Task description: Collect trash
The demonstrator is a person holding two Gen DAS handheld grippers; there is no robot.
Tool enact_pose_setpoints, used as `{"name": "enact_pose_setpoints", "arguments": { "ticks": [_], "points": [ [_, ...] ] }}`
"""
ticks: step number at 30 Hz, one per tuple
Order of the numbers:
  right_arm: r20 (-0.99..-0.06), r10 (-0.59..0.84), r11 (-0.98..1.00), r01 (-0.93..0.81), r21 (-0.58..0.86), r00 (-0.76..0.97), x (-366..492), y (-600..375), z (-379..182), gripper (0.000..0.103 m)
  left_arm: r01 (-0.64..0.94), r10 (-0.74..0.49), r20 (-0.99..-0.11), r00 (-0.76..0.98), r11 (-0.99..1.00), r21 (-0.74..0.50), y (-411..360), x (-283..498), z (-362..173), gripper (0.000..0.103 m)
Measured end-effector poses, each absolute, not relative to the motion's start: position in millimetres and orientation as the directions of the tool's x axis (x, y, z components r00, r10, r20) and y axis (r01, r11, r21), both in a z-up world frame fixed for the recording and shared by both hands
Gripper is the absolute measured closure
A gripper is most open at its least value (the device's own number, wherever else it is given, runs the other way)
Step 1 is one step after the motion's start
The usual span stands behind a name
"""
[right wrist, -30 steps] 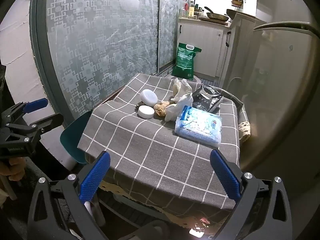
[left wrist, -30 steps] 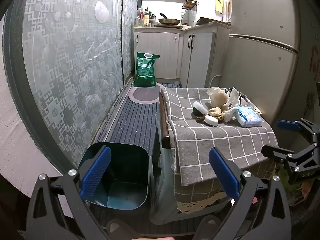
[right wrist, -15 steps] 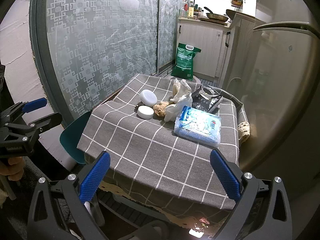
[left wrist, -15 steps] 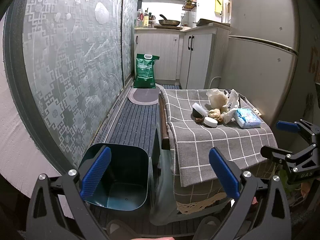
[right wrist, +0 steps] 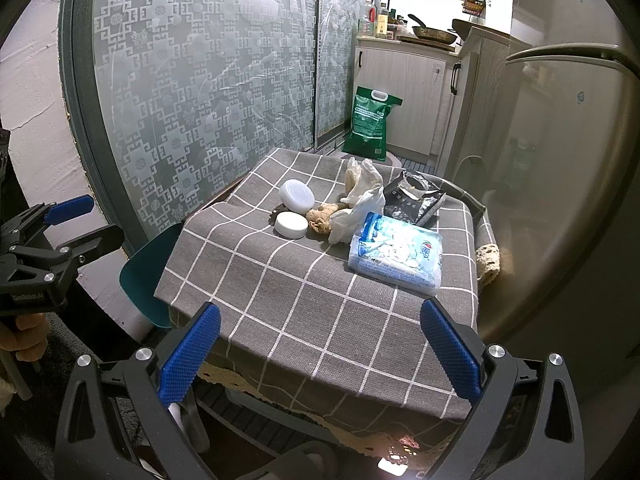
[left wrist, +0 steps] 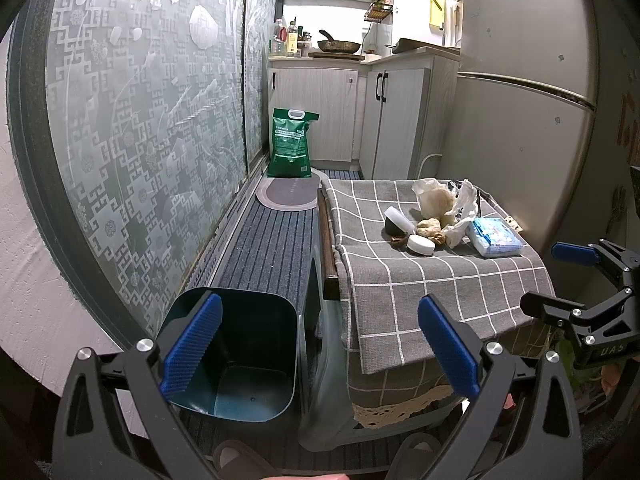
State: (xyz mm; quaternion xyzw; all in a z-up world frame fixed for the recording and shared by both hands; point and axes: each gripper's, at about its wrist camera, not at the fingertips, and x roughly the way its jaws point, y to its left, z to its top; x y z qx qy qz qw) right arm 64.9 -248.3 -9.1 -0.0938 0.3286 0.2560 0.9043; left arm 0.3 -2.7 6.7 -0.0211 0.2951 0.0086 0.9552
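A small table with a grey checked cloth [right wrist: 304, 292] holds trash: crumpled white tissue [right wrist: 362, 196], a brown crumpled lump [right wrist: 320, 216], a white round lid [right wrist: 291, 224], a white round tub [right wrist: 297, 196] and a black foil wrapper [right wrist: 414, 198]. A blue tissue pack [right wrist: 396, 258] lies beside them. A dark teal bin [left wrist: 236, 352] stands on the floor left of the table. My left gripper [left wrist: 320, 348] is open above the bin and table edge. My right gripper [right wrist: 320, 352] is open at the table's near edge, empty.
A frosted patterned glass door [left wrist: 140, 140] runs along the left. A green bag [left wrist: 291, 144] stands by white cabinets [left wrist: 384, 116]. A fridge [left wrist: 520, 100] stands right of the table. A striped mat [left wrist: 272, 248] covers the floor.
Both grippers have drifted back a little, so the table looks slightly farther away. Both stay open and empty.
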Motion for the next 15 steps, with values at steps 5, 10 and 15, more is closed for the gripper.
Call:
{"name": "enact_pose_setpoints", "arguments": {
  "ticks": [5,10,15],
  "points": [
    [-0.642,0.402,0.851,-0.525,-0.001,0.653,65.1,-247.8,-9.6,0.003,-0.028,0.003,-0.564,0.826,0.999,-0.037,-2.3,-0.1,5.9,0.003],
    [-0.642,0.402,0.851,-0.525,-0.002,0.653,64.8,-247.1,-9.5,0.003,-0.025,0.000,-0.565,0.825,0.999,-0.037,-4.7,1.1,9.7,0.003],
    [-0.642,0.403,0.851,-0.526,-0.001,0.652,65.0,-247.2,-10.0,0.003,-0.030,0.005,-0.562,0.827,0.999,-0.035,-3.1,0.1,7.4,0.003]
  ]
}}
